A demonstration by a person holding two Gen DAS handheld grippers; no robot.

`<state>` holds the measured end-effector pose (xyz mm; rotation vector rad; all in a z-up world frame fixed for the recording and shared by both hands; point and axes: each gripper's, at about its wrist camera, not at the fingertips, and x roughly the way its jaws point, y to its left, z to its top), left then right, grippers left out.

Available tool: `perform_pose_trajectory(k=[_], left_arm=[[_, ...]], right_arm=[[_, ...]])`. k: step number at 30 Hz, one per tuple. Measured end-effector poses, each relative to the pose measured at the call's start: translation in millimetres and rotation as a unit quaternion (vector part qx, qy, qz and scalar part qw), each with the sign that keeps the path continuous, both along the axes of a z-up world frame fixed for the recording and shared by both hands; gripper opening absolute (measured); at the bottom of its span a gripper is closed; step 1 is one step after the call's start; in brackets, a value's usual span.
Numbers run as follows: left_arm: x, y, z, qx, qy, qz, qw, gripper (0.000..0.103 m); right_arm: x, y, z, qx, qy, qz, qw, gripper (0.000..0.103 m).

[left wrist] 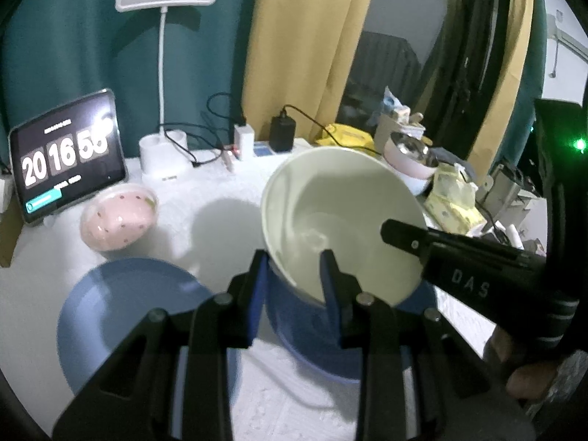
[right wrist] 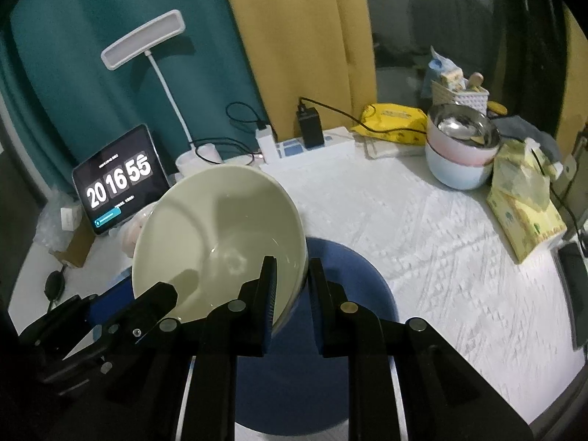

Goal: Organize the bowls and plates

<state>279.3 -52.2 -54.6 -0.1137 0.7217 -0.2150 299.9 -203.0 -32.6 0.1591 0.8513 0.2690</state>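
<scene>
Right wrist view: both grippers (right wrist: 292, 275) (left wrist: 294, 268) clamped on cream bowl (right wrist: 220, 235) rim, bare cloth (right wrist: 422, 239) rightward.

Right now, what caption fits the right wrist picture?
Both tools hold a cream bowl above a blue plate.

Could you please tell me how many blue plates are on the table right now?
2. One blue plate lies at the table's near left; the other blue plate sits directly under the tilted cream bowl. Others could be hidden.
</scene>
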Motion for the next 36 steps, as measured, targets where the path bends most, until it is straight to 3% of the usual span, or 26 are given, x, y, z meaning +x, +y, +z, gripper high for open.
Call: perform_pose_trajectory(k=[24,34,36], left_arm=[[0.6,-33.5,-43.8,0.046,0.062,-0.013,0.9970,0.029],[1.2,-37.5,-44.5,0.062,0.062,-0.013,0.9961,0.031],[1.5,-36.6,-44.8,0.061,0.063,-0.013,0.9961,0.031]], right_arm=[[-8.2,-26.0,-52.9,-0.005,0.064,-0.010,0.998,0.019],[-7.9,-21.5,-49.7,-0.045,0.049,-0.005,0.998,0.021],[-8.3,-18.8,-47.9,-0.055,0.038,0.002,0.998,0.027]])
